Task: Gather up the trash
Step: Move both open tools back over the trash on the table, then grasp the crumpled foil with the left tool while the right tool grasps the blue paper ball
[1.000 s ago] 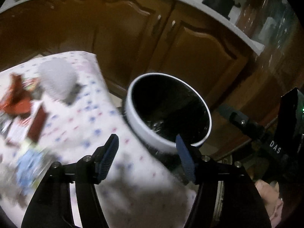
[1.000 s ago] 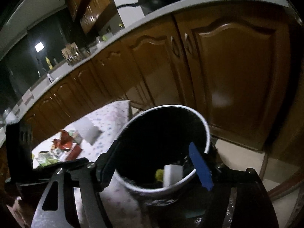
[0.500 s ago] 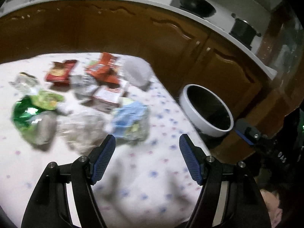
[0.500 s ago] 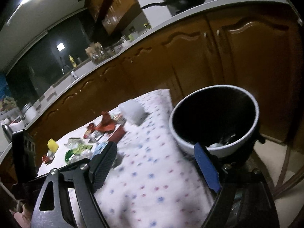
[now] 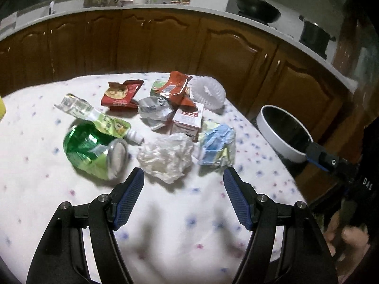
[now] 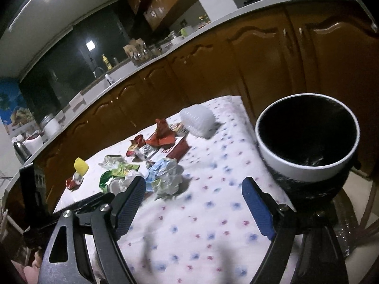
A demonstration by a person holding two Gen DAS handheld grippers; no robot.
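Note:
A pile of trash lies on the dotted white tablecloth (image 5: pixel 189 224): a crushed green can (image 5: pixel 94 149), a crumpled white plastic bag (image 5: pixel 165 156), a blue-and-yellow wrapper (image 5: pixel 216 146), a small carton (image 5: pixel 188 120), red snack bags (image 5: pixel 120 94) and a white ribbed cup (image 5: pixel 208 92). My left gripper (image 5: pixel 182 172) hangs open just short of the white bag, nothing between its fingers. The white-rimmed bin (image 6: pixel 296 168) with a black liner stands past the table's right edge. My right gripper (image 6: pixel 193 181) is open over the cloth, between the pile (image 6: pixel 165 172) and the bin.
Brown cabinets (image 5: pixel 165 42) under a grey counter run behind the table, with a wok (image 5: pixel 258 11) and a pot (image 5: pixel 315 33) on top. A yellow item (image 6: pixel 81 165) sits at the table's far end. A person's hand (image 5: pixel 348 239) shows at lower right.
Both views swung left from the bin to the table, bringing the trash pile in front of the left gripper. The right jaws spread wider and now hold nothing.

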